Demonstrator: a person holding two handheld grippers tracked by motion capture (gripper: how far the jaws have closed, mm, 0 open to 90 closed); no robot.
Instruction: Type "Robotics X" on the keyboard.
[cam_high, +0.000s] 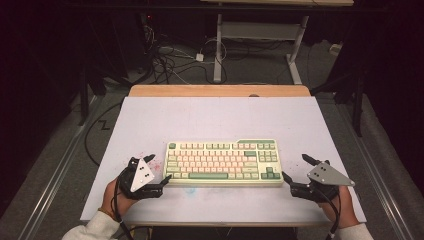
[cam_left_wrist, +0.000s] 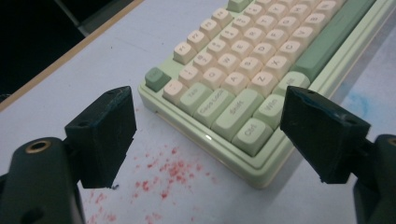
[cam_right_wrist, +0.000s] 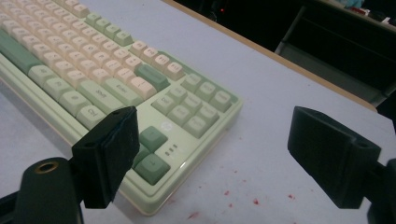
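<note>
White table (cam_high: 150, 120) at centre frame bears my keyboard (cam_high: 222, 162), long axis left-right, flanked by my left gripper (cam_high: 152, 170) and right gripper (cam_high: 295, 169), both spread apart.

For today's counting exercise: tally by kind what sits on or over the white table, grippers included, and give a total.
Keyboard: 1
Grippers: 2, the left gripper and the right gripper, both open, one at each end of the keyboard
Total: 3

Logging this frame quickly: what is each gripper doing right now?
Left gripper: open, holding nothing, at the left end of the pale green and cream keyboard.
Right gripper: open, holding nothing, at its right end.
</note>
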